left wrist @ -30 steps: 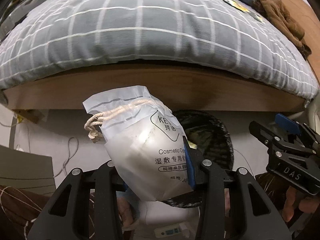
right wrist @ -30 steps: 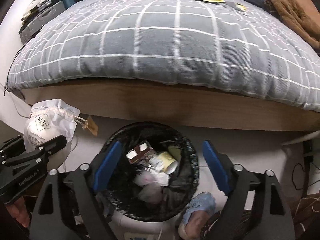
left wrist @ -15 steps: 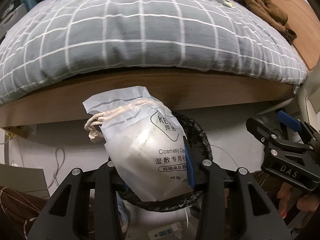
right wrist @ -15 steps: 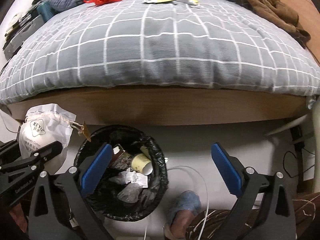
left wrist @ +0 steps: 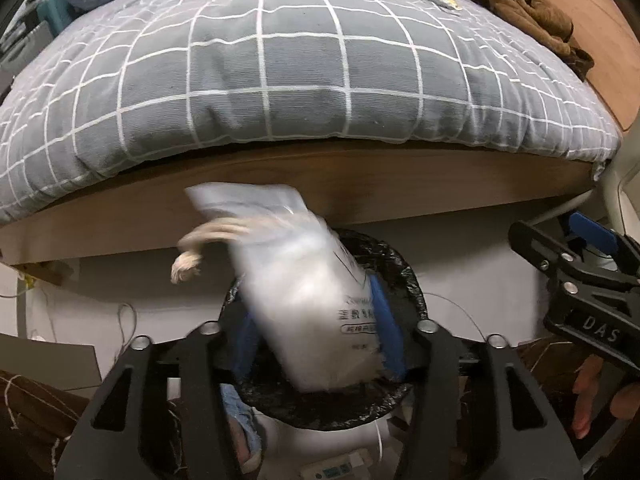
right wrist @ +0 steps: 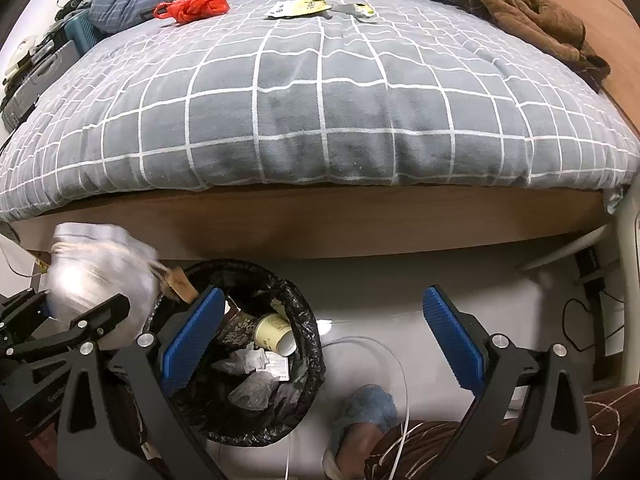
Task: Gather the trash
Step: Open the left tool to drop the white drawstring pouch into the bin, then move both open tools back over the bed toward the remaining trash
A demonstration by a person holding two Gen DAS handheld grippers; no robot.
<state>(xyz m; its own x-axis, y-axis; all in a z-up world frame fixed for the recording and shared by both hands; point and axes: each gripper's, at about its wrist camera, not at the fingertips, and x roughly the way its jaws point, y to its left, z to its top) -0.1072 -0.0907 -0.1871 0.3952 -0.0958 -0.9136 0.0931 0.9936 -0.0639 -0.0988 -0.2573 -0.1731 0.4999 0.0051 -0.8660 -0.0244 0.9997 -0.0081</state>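
A white drawstring cosmetic bag (left wrist: 308, 296) is blurred with motion between the fingers of my left gripper (left wrist: 316, 336), right above the black-lined trash bin (left wrist: 404, 264). The left jaws stand wider than the bag, and a blue pad (left wrist: 386, 332) shows beside it. The bag (right wrist: 96, 276) also shows in the right wrist view at the bin's left rim. My right gripper (right wrist: 320, 340) is open and empty, over the floor beside the bin (right wrist: 308, 320), which holds a paper cup (right wrist: 276, 332) and crumpled wrappers.
The bed with a grey checked duvet (right wrist: 320, 120) stands behind the bin. On it lie a red plastic bag (right wrist: 192, 6), flat wrappers (right wrist: 300, 8) and brown clothing (right wrist: 532, 20). A slippered foot (right wrist: 364, 412) and a white cable (right wrist: 384, 344) are on the floor.
My left gripper has opened and the bag is slipping and tilting towards the bin. Both grippers shifted right, so the bin now sits further left in the right wrist view.
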